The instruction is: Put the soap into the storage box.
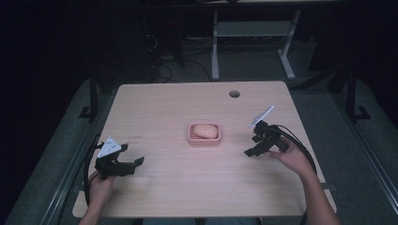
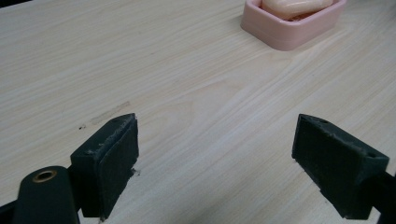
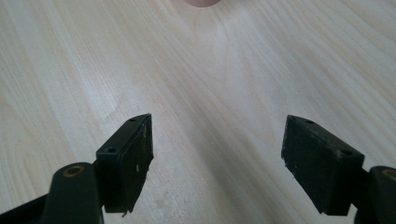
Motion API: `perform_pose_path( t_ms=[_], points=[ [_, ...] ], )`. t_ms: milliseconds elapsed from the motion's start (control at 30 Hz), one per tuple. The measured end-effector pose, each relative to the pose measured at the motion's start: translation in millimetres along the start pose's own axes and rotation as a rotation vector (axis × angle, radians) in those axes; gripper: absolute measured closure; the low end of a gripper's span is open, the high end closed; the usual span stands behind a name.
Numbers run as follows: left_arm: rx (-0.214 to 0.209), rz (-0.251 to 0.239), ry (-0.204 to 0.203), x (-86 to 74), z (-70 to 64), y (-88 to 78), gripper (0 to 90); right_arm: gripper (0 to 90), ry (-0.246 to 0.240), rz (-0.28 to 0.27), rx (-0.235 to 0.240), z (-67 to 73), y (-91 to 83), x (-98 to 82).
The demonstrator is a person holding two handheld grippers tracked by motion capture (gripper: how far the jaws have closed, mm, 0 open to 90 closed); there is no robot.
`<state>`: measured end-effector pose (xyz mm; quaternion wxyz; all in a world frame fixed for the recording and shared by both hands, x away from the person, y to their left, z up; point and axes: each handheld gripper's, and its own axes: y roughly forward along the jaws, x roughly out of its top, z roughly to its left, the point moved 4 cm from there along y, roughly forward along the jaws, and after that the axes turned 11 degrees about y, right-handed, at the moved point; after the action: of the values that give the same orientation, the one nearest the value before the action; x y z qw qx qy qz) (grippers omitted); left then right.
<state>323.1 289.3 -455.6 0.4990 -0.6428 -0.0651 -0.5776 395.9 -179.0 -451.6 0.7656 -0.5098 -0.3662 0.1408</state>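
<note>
At the table's (image 1: 155, 103) centre, a peach soap bar (image 1: 205, 131) lies in a pink soap dish (image 1: 192, 138); likely light, hard and slippery, best pinched across its long sides by either wide, empty claw: left (image 1: 134, 163) at 8 o'clock, right (image 1: 251, 144) at 3 o'clock.

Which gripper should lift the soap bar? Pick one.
Right, narrowly. The right gripper sits open, closer to the pink soap dish holding the soap bar. The left gripper, also open, is farther off.

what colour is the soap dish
Pink; the dish shows best in the left gripper view.
</note>
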Motion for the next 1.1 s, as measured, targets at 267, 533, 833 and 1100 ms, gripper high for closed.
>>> perform_pose_path(
  t_ms=[267, 533, 833, 1100],
  points=[
    [0.0, -0.001, 0.001, 0.1, 0.1, 0.0, 14.3, 24.5, 0.01, 0.004, 0.003, 0.4, 0.9, -11.3],
    [0.001, -0.001, 0.01, 0.2, -0.7, 0.9, 14.3, 24.1, 0.017, -0.01, -0.004, 3.2, -0.9, -24.2],
    [-0.002, 0.0, 0.014, 0.4, -2.2, 1.6, 14.3, 24.1, 0.026, -0.039, -0.012, 3.6, -3.0, -42.2],
    [-0.005, 0.009, 0.021, 0.5, -3.2, 1.5, 14.3, 24.1, 0.04, -0.062, -0.021, 6.0, -3.3, -58.1]
  ],
)
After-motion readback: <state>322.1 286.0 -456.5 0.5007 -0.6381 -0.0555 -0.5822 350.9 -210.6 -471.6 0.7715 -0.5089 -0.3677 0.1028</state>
